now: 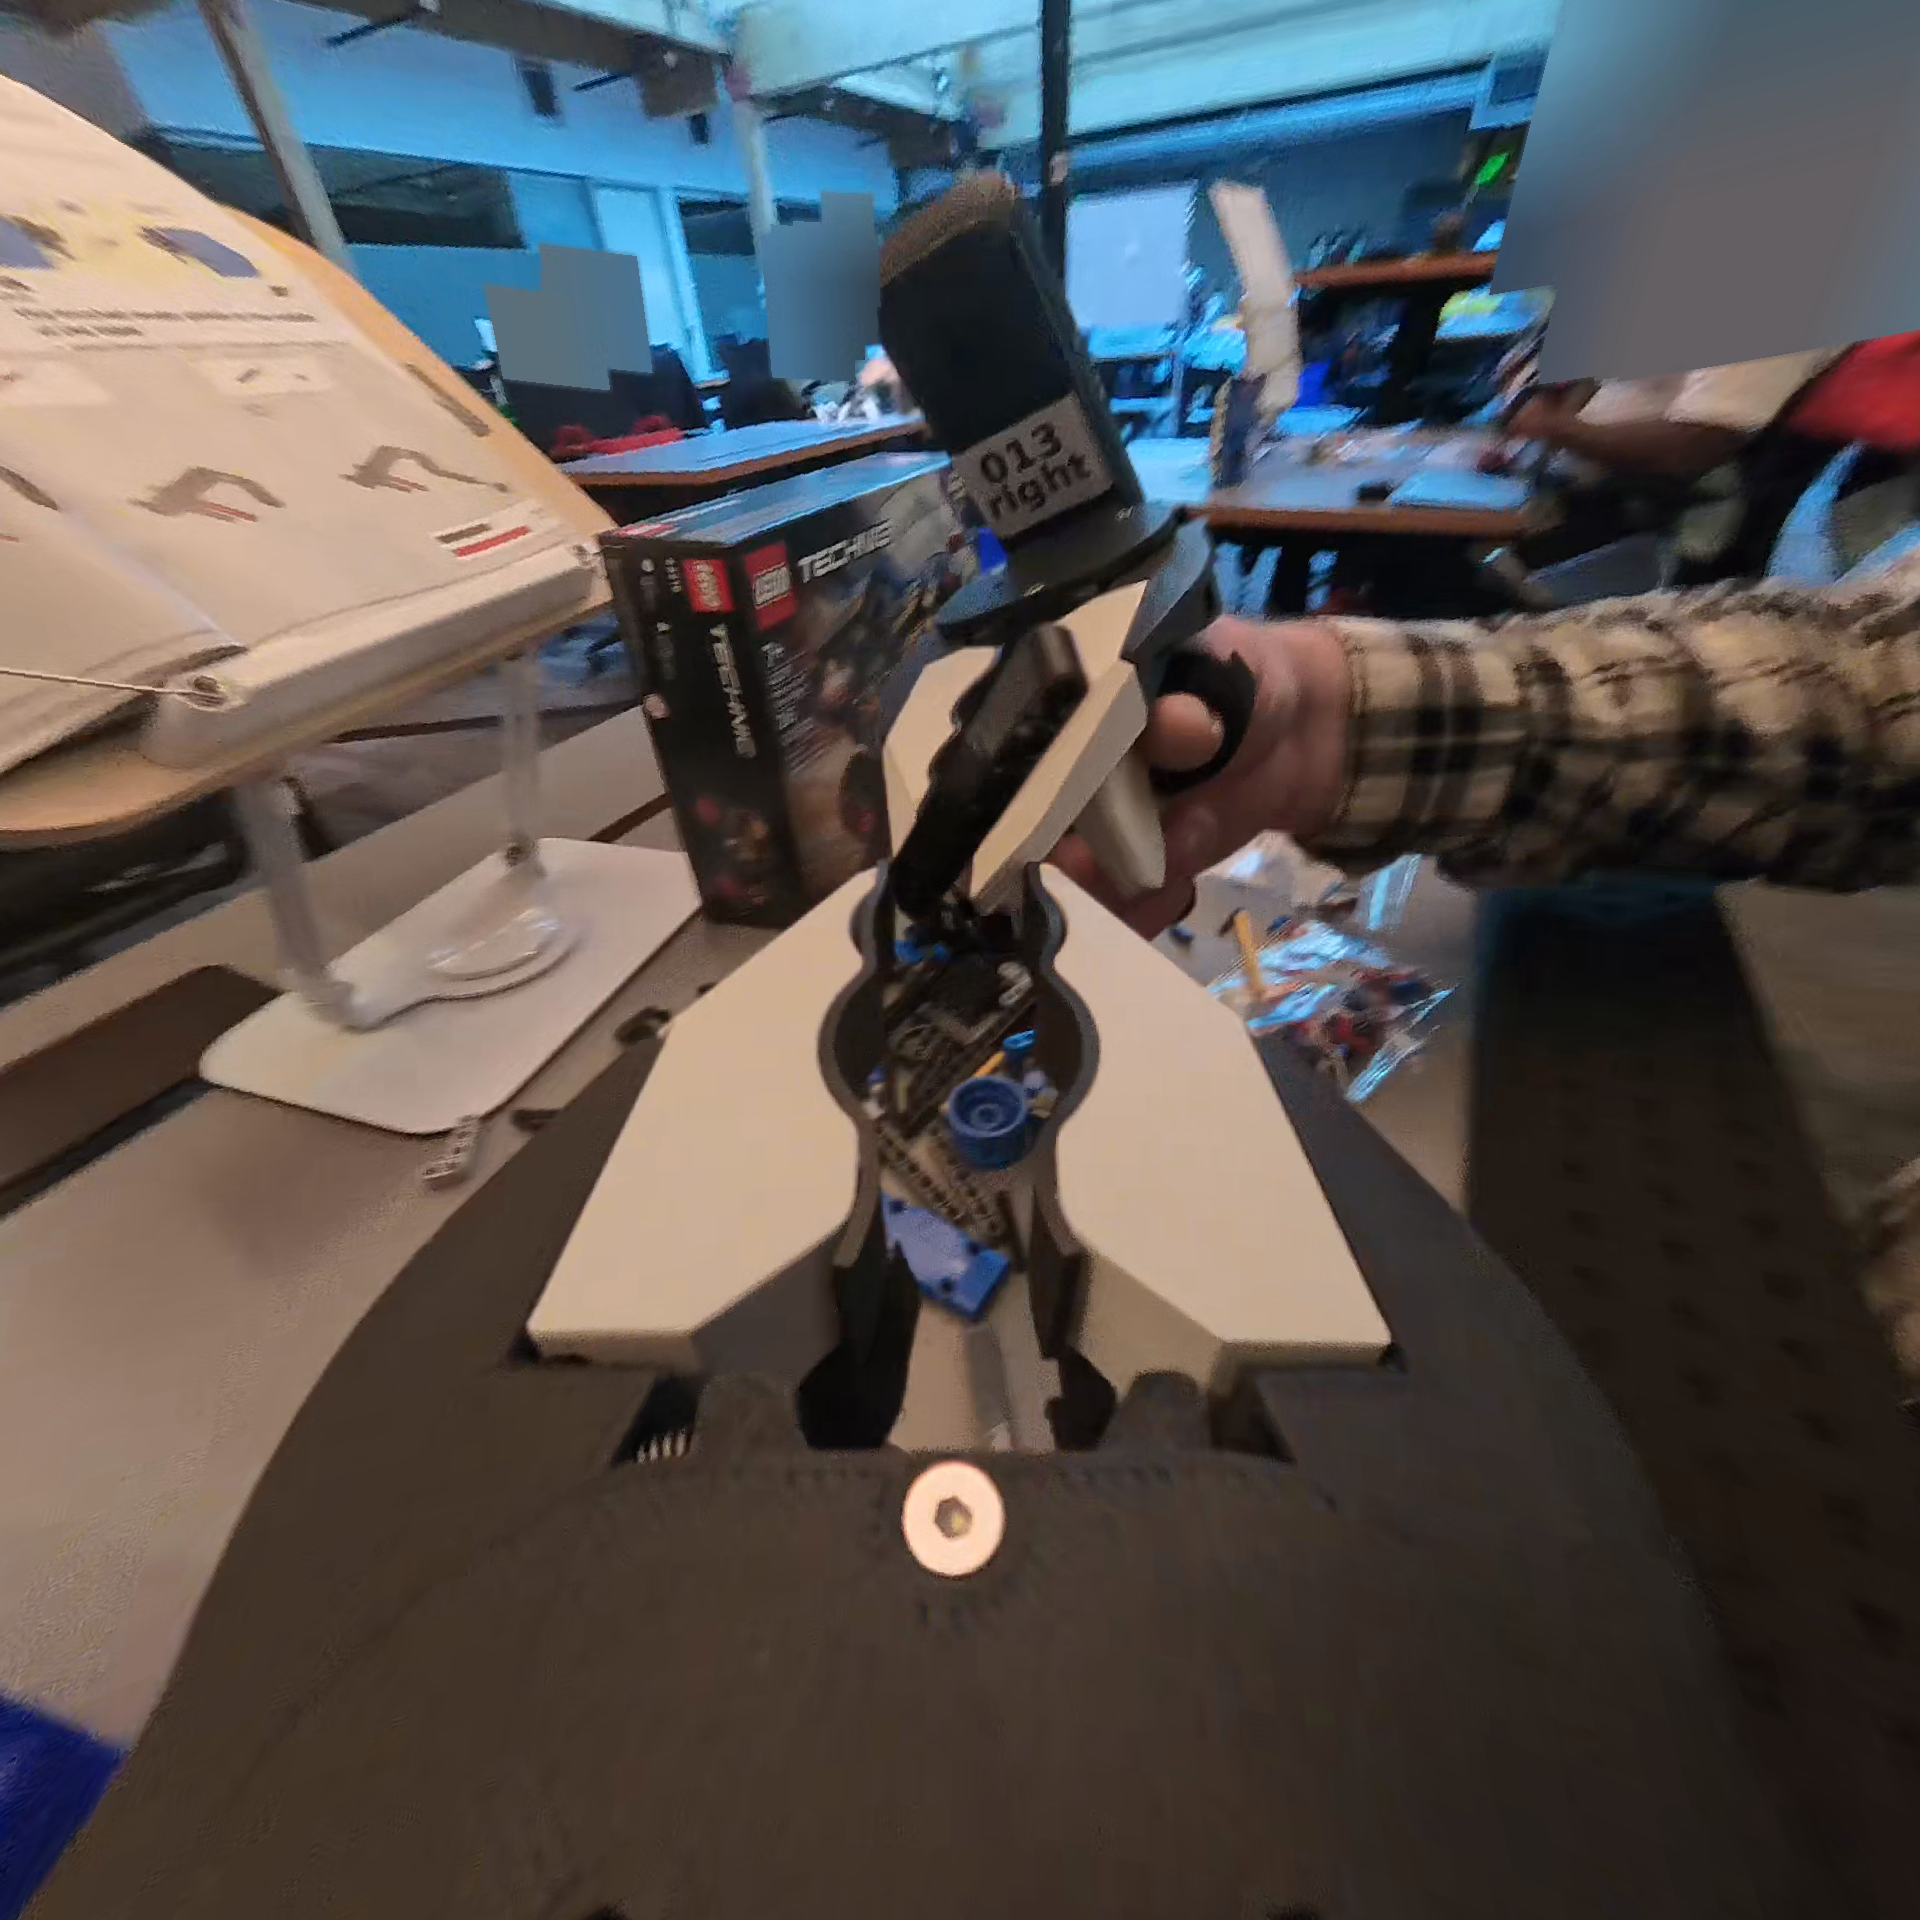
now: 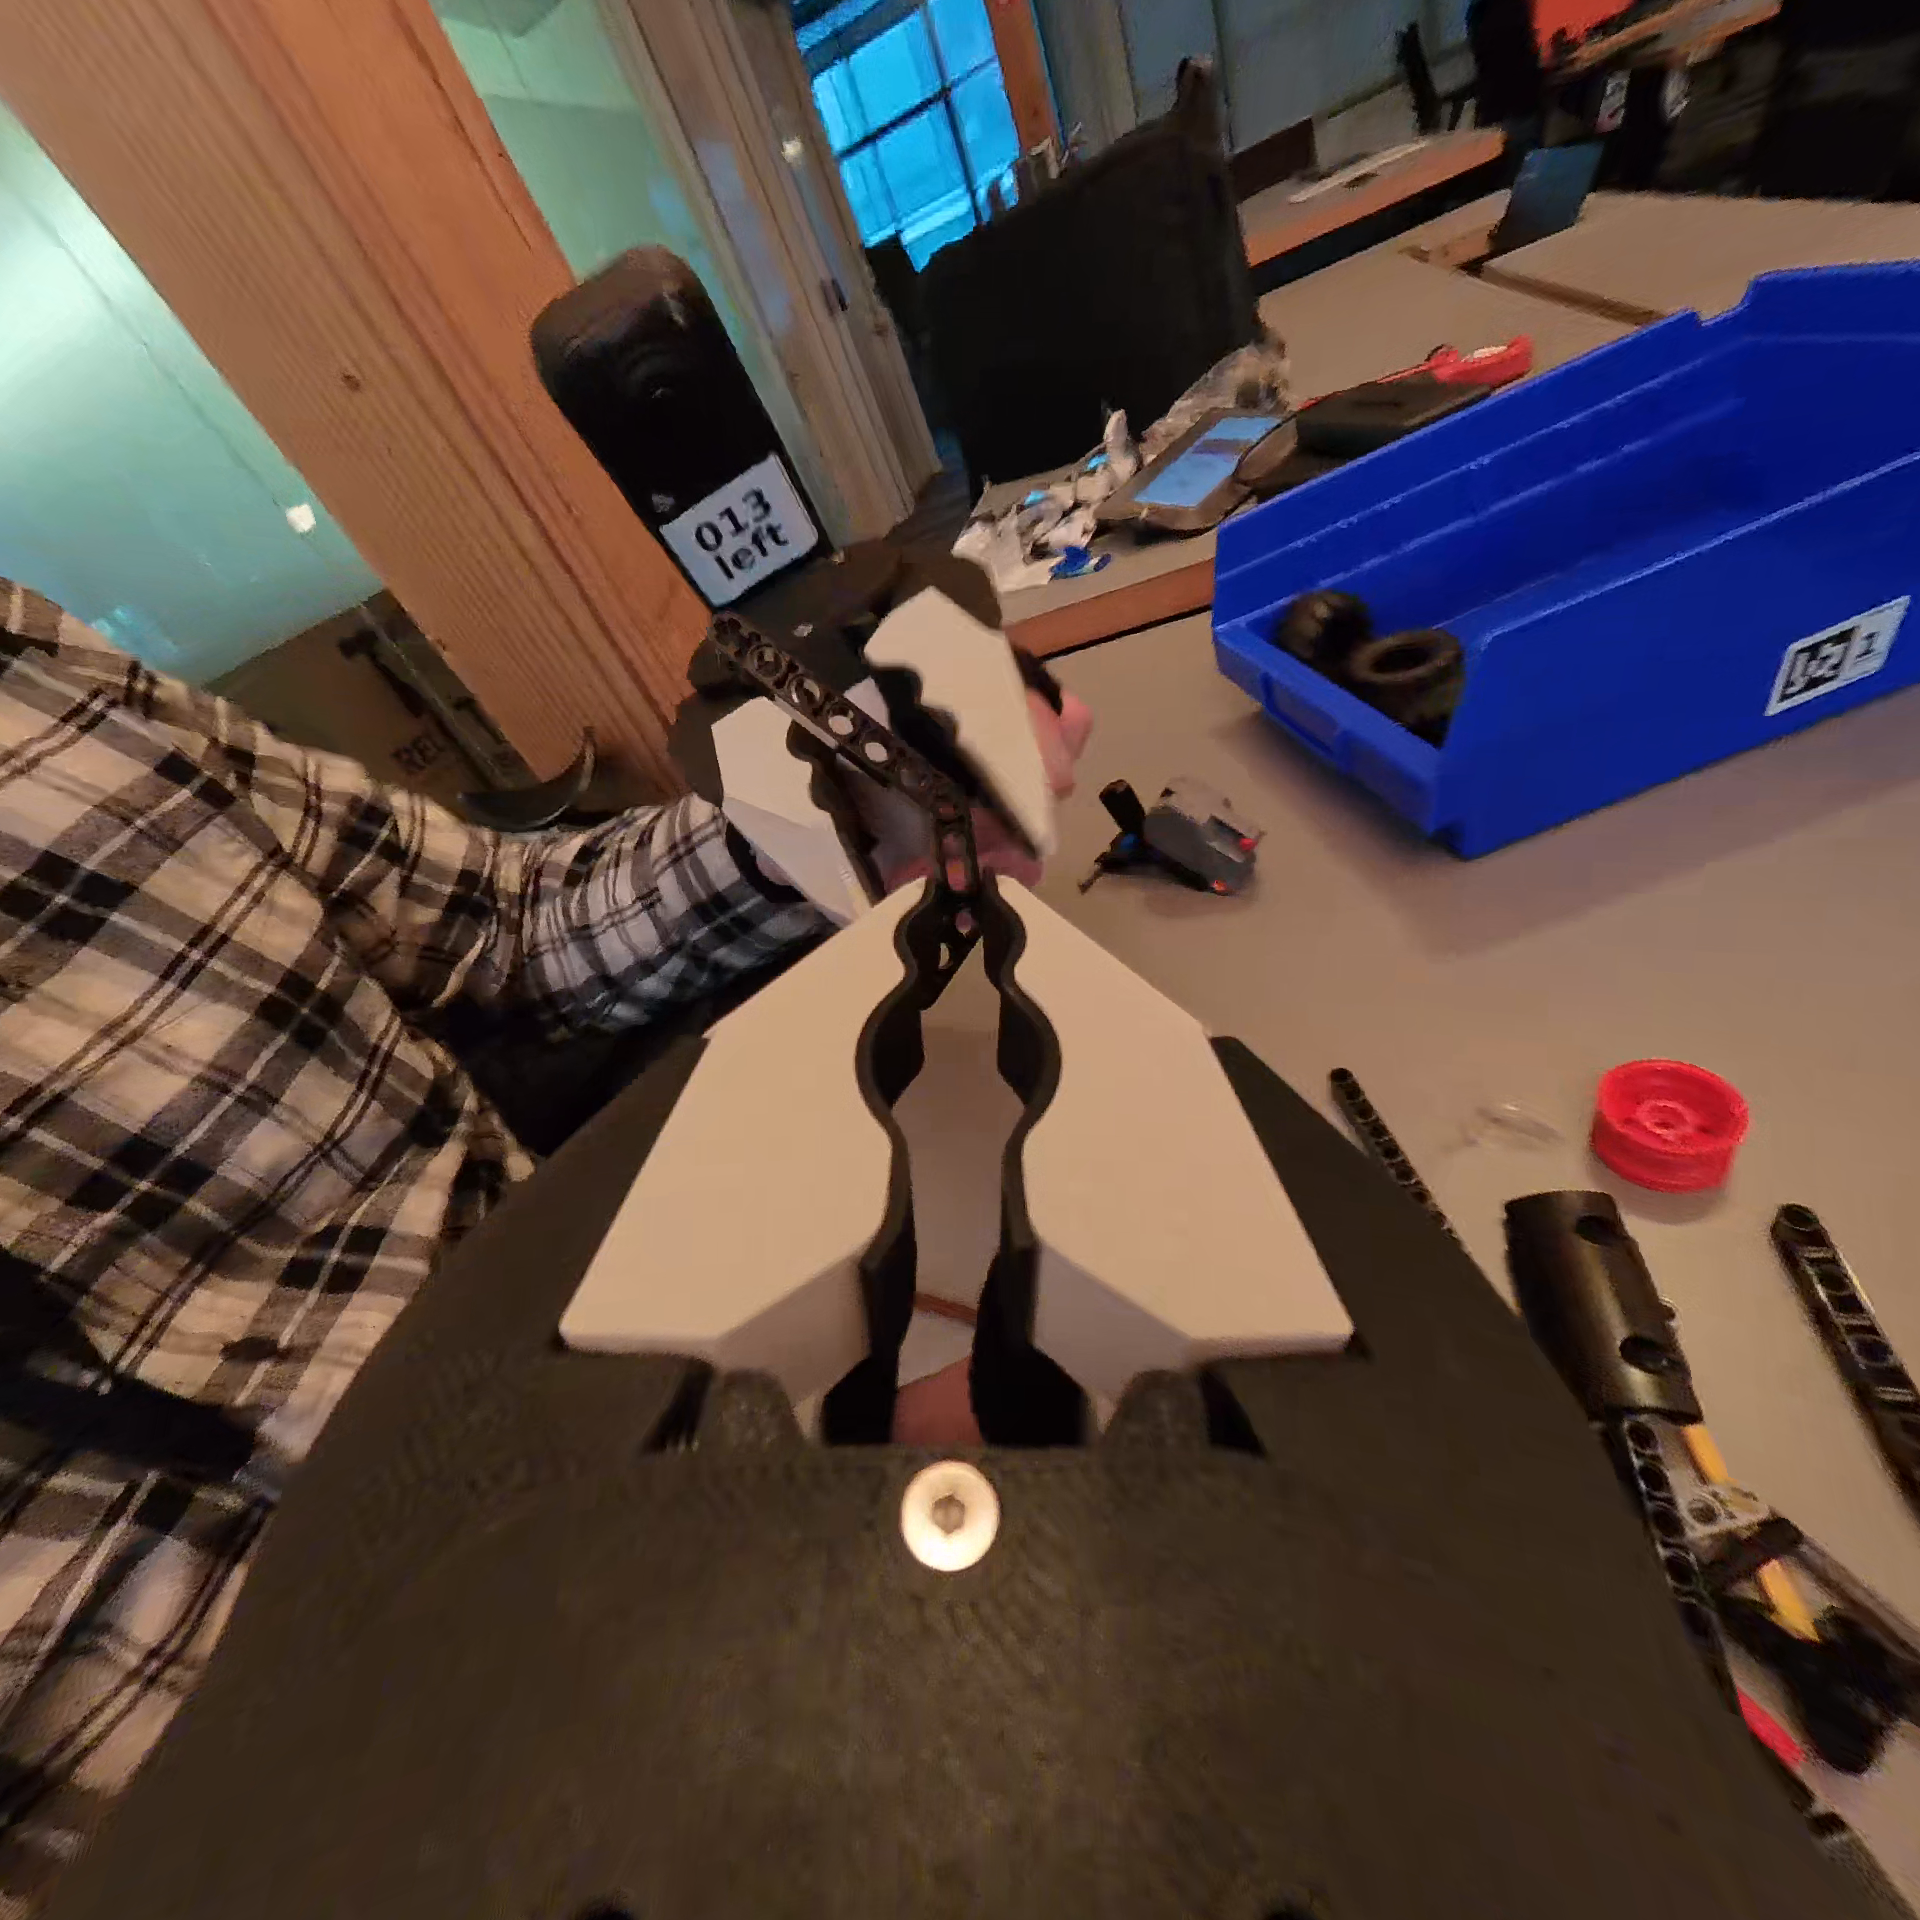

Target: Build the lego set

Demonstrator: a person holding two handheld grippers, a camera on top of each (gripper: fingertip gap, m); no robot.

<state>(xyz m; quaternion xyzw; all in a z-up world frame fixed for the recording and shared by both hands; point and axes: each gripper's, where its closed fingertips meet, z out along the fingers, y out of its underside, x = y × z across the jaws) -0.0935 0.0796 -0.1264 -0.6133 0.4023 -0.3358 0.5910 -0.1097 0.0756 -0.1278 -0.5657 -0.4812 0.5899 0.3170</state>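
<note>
We're at a grey table [image 2: 1455, 935] in a big open workshop with more desks behind. Closest to us, the left gripper [image 1: 961, 883] is clamped on a partly built model [image 1: 961, 1049] — black beams with a blue hub and a blue plate, wedged between its jaws. In the right wrist view, the right gripper [image 2: 961, 894] pinches one end of a long black holed beam [image 2: 862, 738] at its tips, and the other end reaches back between the left tool's fingers. So both tongs are closed, meeting tip to tip above the table.

Near the right gripper lie a red wheel hub [image 2: 1670, 1122], loose black beams [image 2: 1849, 1340] and a black sub-assembly with yellow bits [image 2: 1662, 1455]. Farther out sits a small grey and black piece [image 2: 1184, 842], then a blue bin [image 2: 1558, 561] holding two black tyres [image 2: 1382, 655].

On the left side — bags of parts [image 1: 1340, 997], the set's box [image 1: 779, 675] standing upright, and an open instruction booklet [image 1: 208, 416] on a stand.
</note>
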